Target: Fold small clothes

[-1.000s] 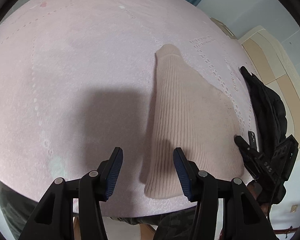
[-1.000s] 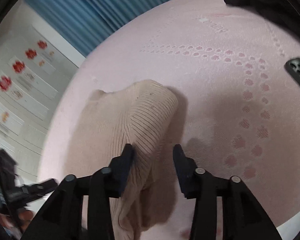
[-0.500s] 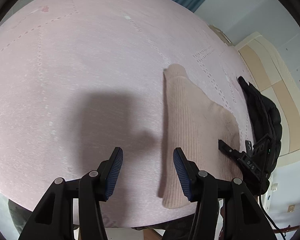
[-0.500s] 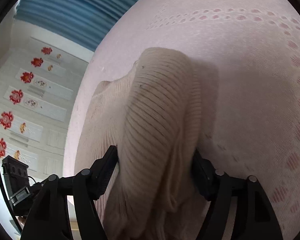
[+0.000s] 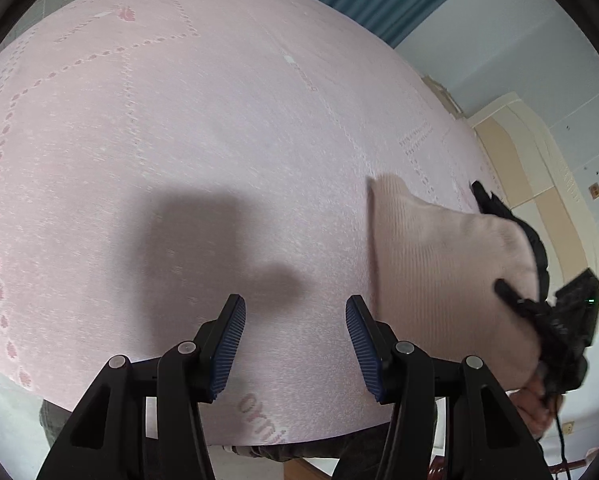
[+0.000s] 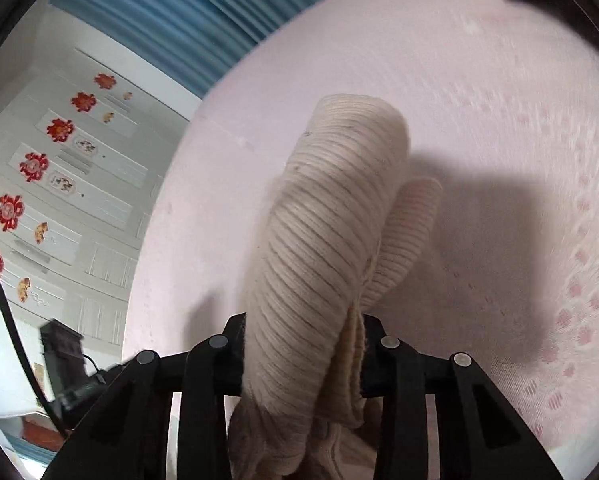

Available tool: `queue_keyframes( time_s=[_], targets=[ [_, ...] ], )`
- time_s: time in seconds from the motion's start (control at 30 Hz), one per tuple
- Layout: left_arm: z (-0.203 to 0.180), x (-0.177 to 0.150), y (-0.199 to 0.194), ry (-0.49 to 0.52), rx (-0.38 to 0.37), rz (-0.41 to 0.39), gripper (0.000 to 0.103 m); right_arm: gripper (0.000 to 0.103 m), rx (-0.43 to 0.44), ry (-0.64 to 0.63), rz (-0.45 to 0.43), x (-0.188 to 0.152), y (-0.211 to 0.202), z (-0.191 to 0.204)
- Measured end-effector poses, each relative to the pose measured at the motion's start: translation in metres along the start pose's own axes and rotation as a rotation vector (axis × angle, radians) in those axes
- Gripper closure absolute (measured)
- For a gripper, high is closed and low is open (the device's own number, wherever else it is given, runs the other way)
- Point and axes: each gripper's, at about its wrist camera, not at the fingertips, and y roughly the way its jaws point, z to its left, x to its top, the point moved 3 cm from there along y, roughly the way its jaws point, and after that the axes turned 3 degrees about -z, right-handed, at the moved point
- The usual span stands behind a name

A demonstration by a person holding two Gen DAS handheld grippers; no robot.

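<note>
A folded cream ribbed knit garment (image 6: pixel 331 248) is bunched between the jaws of my right gripper (image 6: pixel 303 344), which is shut on it and holds it lifted over the pink bed. In the left wrist view the same garment (image 5: pixel 439 272) hangs at the right, with the right gripper (image 5: pixel 539 312) clamped on its far edge. My left gripper (image 5: pixel 295 340) is open and empty, hovering above bare sheet to the left of the garment, not touching it.
The pink patterned bedsheet (image 5: pixel 179 140) fills both views, its front edge near the bottom. A black jacket (image 5: pixel 511 220) lies behind the garment at the right. Blue curtains (image 6: pixel 203 16) and a wall with red flower decorations (image 6: pixel 31 166) stand beyond the bed.
My right gripper closed on the cream garment and lifted it off the bed. My left gripper drew back and to the left, away from the garment, staying open.
</note>
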Motion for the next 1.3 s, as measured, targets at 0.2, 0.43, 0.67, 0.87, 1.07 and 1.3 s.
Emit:
queue_keyframes(
  time_s=[0.2,0.43,0.67,0.87,1.07,1.3],
  targets=[
    [0.019,0.008,-0.007,-0.011,-0.026,-0.014,0.053,0.068,-0.155,-0.009,-0.066,0.021,-0.036,0.036],
    [0.027,0.024,-0.014,0.030,-0.004,-0.061,0.053,0.068,-0.140,-0.014,-0.047,0.051,0.007,0.095],
    [0.045,0.050,-0.017,0.067,0.044,-0.114,0.053,0.068,0.083,0.026,0.033,0.064,0.091,0.131],
    [0.040,0.059,0.010,0.126,0.111,-0.113,0.053,0.064,0.044,0.018,0.120,0.061,0.162,0.057],
    [0.008,0.048,0.050,0.250,0.057,-0.031,0.053,0.053,-0.013,0.011,0.162,0.055,0.154,-0.005],
    [-0.012,0.020,0.072,0.366,0.055,0.055,0.054,0.051,-0.116,-0.205,0.031,0.025,0.073,0.017]
  ],
)
